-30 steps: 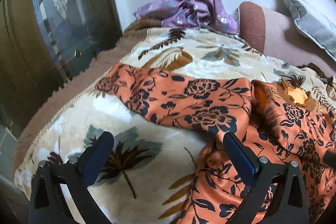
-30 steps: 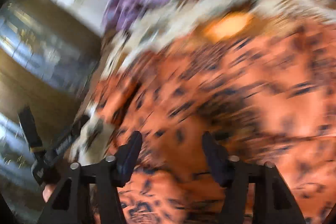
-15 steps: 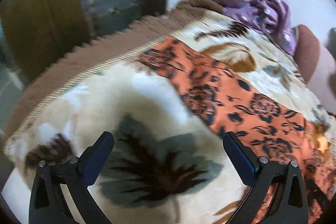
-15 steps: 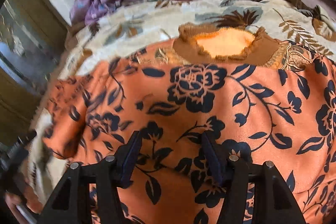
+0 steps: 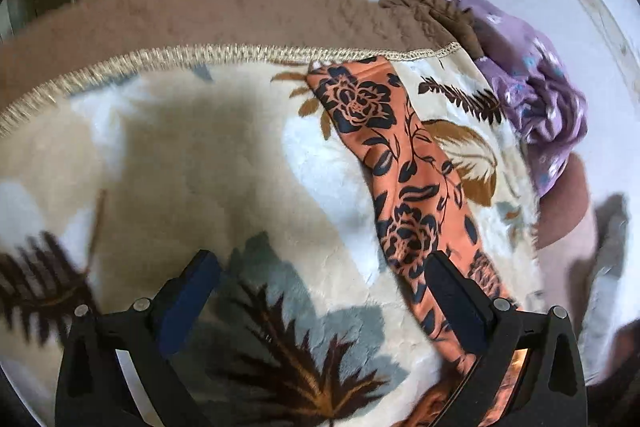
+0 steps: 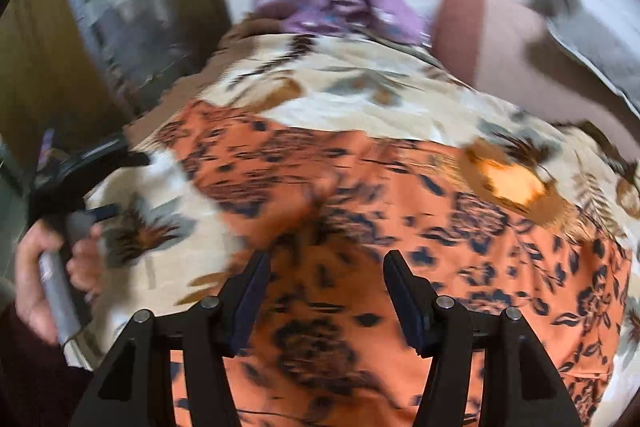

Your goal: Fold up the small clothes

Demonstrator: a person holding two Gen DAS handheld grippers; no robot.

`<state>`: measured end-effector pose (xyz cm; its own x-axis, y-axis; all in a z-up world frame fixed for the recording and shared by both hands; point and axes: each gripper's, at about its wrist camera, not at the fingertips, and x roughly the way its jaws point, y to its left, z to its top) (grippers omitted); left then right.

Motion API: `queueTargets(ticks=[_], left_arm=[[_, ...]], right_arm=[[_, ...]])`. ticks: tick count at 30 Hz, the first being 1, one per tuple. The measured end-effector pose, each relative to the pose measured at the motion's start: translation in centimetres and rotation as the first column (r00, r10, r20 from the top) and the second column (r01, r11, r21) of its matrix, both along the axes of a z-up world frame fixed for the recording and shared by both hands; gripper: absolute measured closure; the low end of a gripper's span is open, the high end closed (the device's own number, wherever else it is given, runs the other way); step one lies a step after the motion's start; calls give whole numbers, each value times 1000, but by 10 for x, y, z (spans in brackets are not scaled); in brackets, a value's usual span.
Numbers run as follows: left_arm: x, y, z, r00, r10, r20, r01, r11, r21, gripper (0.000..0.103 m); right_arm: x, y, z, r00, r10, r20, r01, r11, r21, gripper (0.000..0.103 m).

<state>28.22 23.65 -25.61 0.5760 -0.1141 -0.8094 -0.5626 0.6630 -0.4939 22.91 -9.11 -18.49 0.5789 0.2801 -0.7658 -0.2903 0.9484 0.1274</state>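
Both grippers, left gripper (image 5: 324, 291) and right gripper (image 6: 326, 285), gape empty over the orange black-flowered satin garment (image 6: 400, 211); sleeve (image 5: 384, 147) at upper centre likely needs grasping next.

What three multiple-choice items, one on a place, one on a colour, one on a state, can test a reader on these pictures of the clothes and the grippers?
1. Where does the purple cloth lie?
A. at the far end of the blanket, near the white wall
B. between the left gripper's fingers
C. on the floor

2. What colour is the flowered garment?
A. green
B. orange with dark flowers
C. plain white

3. How does the left gripper stand?
A. shut on the garment
B. shut on the blanket
C. open, holding nothing

Answers: 1 A, it is bunched beside the wall; 2 B, both views show orange fabric; 3 C, its fingers stand wide apart over the blanket.
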Motion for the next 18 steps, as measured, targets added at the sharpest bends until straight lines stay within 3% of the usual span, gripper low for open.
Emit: queueTargets(ticks=[2,3,5,7,9,16,18], left_arm=[[5,3,3,999,3,45,-3,1000,-2,3],[7,2,5,997,-6,71,7,1000,-5,12],[18,2,4,994,-43,103,45,999,-21,17],[34,1,-1,994,-70,86,72,997,-21,22],[49,0,-4,993,-94,77,95,995,-10,37],[88,-15,-4,989,-136,49,130,984,123,38],[98,-22,-5,988,-148,30,140,973,181,53]], right_arm=[[-10,-3,-7,1000,-10,0,10,1000,12,41],[-14,-11,-11,1000,-27,-13,27,1000,13,41],[-21,-28,-20,997,-68,-34,69,997,25,41],[-33,-52,-26,994,-104,-41,105,994,32,41],[-43,-74,-32,990,-132,-48,133,990,37,41],[-48,-148,-51,967,-246,-69,253,960,119,41],[-44,-165,-54,957,-282,-61,288,949,128,41]])
